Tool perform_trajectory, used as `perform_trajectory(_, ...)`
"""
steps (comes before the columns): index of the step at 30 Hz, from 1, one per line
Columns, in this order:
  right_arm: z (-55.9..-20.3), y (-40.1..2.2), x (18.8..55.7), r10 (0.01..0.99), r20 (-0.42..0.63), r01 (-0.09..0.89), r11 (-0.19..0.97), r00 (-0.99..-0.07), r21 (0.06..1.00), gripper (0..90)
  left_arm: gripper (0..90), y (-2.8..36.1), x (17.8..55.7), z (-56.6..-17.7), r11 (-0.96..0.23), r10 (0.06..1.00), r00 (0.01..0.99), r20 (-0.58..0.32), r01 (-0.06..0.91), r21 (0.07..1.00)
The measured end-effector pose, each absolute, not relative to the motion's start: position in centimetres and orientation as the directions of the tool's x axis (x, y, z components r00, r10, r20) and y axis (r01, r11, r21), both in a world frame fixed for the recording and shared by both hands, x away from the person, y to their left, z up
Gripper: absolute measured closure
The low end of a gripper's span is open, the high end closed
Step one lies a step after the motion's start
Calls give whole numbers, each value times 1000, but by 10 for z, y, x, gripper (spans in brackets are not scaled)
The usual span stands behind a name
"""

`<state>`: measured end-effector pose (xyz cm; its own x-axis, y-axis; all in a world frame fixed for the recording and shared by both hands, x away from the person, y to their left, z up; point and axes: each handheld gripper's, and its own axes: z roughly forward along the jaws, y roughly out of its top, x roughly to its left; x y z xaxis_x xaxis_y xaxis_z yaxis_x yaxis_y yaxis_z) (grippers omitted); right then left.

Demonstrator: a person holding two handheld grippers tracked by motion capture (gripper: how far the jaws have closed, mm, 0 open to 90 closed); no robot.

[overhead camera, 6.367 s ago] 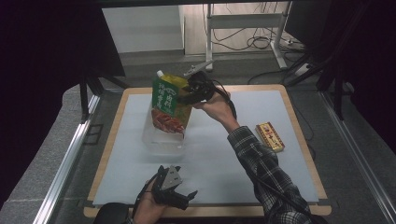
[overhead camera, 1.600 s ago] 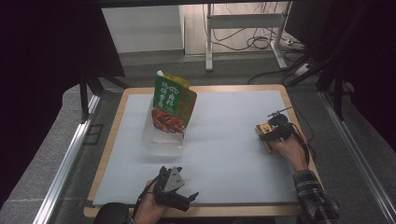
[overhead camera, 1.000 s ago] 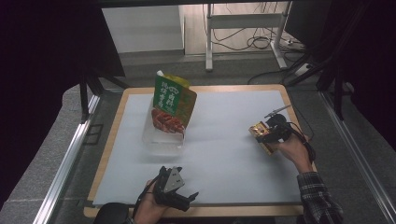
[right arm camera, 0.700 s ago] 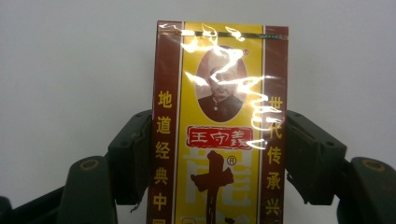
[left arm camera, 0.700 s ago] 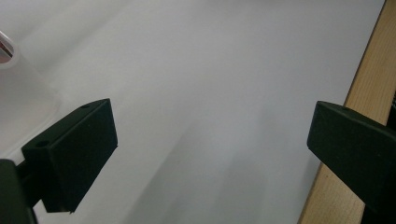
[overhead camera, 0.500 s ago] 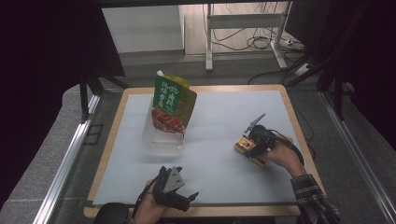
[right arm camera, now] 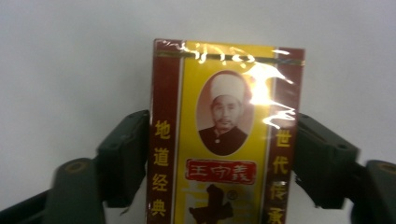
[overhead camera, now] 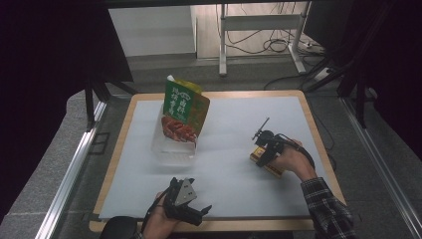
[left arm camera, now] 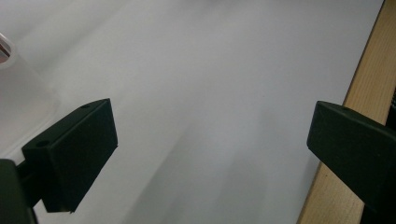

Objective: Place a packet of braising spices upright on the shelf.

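The right tool (overhead camera: 262, 152) grips a yellow-and-red box (right arm camera: 224, 140) by its long sides, jaws pressed against both edges, just above the white table (overhead camera: 234, 124). The left tool (overhead camera: 191, 211) rests near the table's front edge, jaws wide apart with nothing between them. A green pouch (overhead camera: 183, 112) stands well beyond both tools.

A green pouch (overhead camera: 184, 112) stands in a clear container (overhead camera: 171, 149) on the white table (overhead camera: 239, 114).
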<state>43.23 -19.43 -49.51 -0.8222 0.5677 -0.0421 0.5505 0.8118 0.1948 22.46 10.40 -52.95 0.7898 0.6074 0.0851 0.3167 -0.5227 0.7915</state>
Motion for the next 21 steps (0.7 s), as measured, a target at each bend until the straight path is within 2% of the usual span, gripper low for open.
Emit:
perform_trajectory(4,-491,-196,432,583,-37,563,798,-812,214,317,13,104,225,-529,-520,610,788,84,318,793)
perform_trajectory(13,-472,-206,422,591,7,549,745,-807,379,317,12,104,225,-529,-524,608,789,89,315,791)
perform_trajectory(21,-463,-208,414,592,0,532,724,-806,438,317,12,104,225,-529,-520,610,788,86,316,793)
